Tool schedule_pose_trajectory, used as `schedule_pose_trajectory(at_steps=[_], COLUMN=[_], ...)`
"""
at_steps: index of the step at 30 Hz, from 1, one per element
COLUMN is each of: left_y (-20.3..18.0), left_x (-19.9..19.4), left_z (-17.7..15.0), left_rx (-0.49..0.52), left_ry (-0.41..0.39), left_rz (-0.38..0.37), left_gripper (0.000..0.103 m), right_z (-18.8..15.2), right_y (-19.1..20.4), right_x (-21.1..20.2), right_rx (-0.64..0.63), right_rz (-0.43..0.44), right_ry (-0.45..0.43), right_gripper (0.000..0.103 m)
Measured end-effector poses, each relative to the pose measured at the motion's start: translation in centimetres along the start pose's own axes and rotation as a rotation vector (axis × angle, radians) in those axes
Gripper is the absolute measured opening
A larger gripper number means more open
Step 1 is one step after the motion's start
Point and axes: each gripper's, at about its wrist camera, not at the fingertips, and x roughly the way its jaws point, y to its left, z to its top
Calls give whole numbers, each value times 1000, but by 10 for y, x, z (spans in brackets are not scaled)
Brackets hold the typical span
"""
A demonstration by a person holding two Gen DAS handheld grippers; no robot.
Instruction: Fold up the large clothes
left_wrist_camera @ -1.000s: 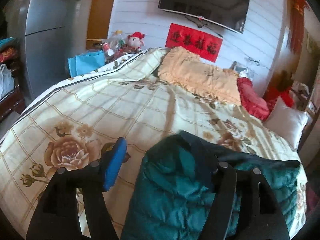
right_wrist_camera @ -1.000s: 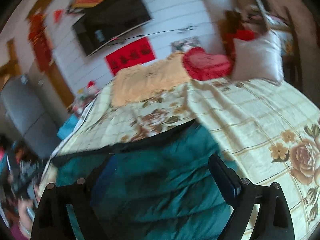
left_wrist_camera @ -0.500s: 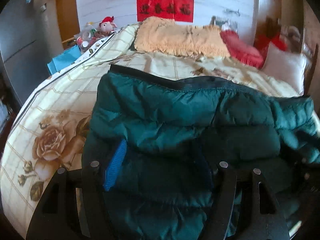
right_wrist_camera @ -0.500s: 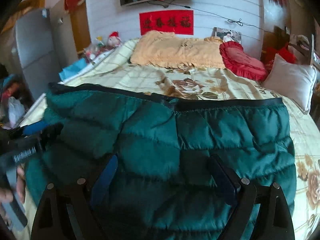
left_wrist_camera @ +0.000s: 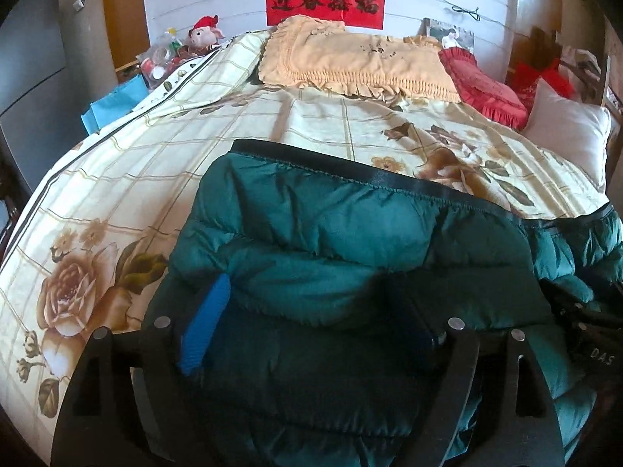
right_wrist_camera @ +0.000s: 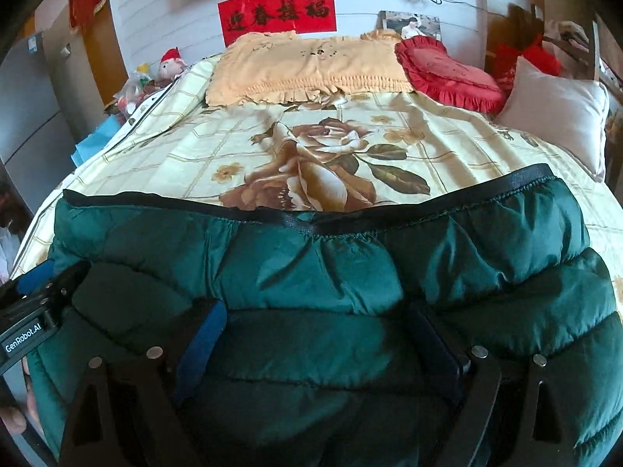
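A dark green quilted puffer jacket (left_wrist_camera: pixel 342 241) lies spread across the near part of a floral bedspread (left_wrist_camera: pixel 117 179), its black hem band toward the pillows; it also fills the lower right wrist view (right_wrist_camera: pixel 311 272). My left gripper (left_wrist_camera: pixel 311 311) is open, jaws wide, low over the jacket's left part with puffed fabric between the blue-padded fingers (left_wrist_camera: pixel 206 323). My right gripper (right_wrist_camera: pixel 315 334) is open, low over the jacket's middle. The left gripper's body (right_wrist_camera: pixel 35 311) shows at the left edge of the right wrist view.
An orange frilled pillow (left_wrist_camera: pixel 350 58), a red heart cushion (left_wrist_camera: pixel 483 81) and a white pillow (left_wrist_camera: pixel 564 132) lie at the bed's head. A plush toy (left_wrist_camera: pixel 202 33) and clutter stand at the far left. A grey cabinet (left_wrist_camera: pixel 27 58) is at the left.
Both grippers have swung from the bed's sides to face the headboard and dropped low over the jacket. The jacket now lies spread flat with its hem band straight.
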Motion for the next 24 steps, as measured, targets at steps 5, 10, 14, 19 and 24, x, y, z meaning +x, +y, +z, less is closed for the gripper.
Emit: schedule_pose_trajectory(at_steps=[5, 10, 14, 19, 24], left_y=[1, 7, 16, 12, 7], left_x=[-6, -20, -6, 14, 24], left_z=[0, 8, 14, 21, 21], left_rx=[24, 26, -7, -10, 5], left_ry=[22, 25, 60, 84, 81], left_rz=[-1, -11, -20, -11, -4], left_gripper=[84, 83, 85, 92, 95], right_z=[1, -4, 2, 7, 2], right_y=[1, -17, -50, -93, -103], right_x=[-22, -69, -72, -40, -14], right_rx=[0, -5, 9, 98, 117], right_rz=[12, 29, -56, -120, -146], right_ry=[-18, -109, -99, -6, 34], right_gripper=[91, 91, 91, 92, 94])
